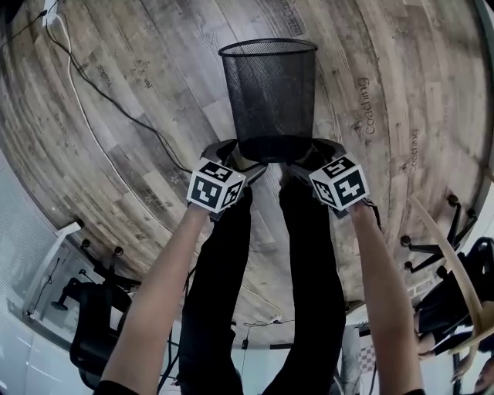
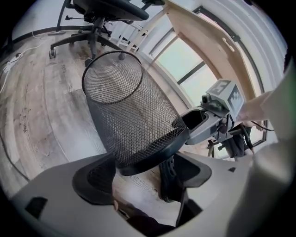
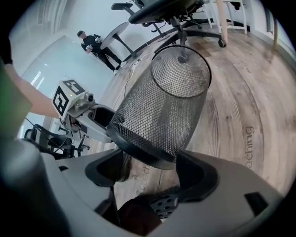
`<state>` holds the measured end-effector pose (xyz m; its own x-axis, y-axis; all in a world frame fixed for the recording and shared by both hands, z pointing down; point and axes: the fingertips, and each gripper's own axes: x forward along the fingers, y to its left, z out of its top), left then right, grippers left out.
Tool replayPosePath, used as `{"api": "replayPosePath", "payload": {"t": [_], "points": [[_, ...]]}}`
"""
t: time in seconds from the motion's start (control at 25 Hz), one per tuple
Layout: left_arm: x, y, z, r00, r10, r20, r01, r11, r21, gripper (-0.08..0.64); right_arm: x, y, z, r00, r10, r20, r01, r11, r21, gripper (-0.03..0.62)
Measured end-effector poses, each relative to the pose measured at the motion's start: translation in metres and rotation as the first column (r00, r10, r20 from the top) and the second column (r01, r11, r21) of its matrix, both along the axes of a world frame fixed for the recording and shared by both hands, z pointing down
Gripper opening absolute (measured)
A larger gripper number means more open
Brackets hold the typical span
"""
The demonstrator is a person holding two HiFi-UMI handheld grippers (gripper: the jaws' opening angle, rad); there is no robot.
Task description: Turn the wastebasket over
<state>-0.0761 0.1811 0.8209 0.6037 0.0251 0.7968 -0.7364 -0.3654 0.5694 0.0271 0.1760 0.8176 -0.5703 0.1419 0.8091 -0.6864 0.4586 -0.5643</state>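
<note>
A black wire-mesh wastebasket [image 1: 268, 100] stands with its open rim up on the wood floor, its solid base close to the person's shoes. My left gripper [image 1: 231, 154] is at the left side of the base, and my right gripper [image 1: 312, 154] is at the right side. In the left gripper view the jaws [image 2: 138, 178] are spread wide and the basket [image 2: 129, 115] rises just beyond them; the pads do not press on it. The right gripper view shows the same: wide jaws [image 3: 152, 178] just short of the basket's [image 3: 166, 106] base rim. Each gripper sees the other across the base.
A black cable [image 1: 100, 108] runs over the floor at the left. Office chairs stand at the lower left [image 1: 93, 324] and beyond the basket [image 3: 171, 11]. A curved wooden table edge [image 1: 448, 262] is at the right. A person [image 3: 92, 44] stands far off.
</note>
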Motion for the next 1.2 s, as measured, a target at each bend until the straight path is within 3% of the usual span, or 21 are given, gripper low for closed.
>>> {"api": "replayPosePath", "payload": {"t": [0.6,1.2], "points": [[0.002,0.022,0.037,0.995,0.082,0.049,-0.082,0.997,-0.006,0.393,0.002,0.014,0.032,0.992,-0.104,-0.073,0.11,0.99,0.084,0.339],[0.003,0.03,0.051,0.99,0.12,0.071,-0.118,0.993,-0.027,0.393,0.0,0.021,0.04,0.98,-0.16,-0.117,0.17,0.982,0.077,0.339]]}}
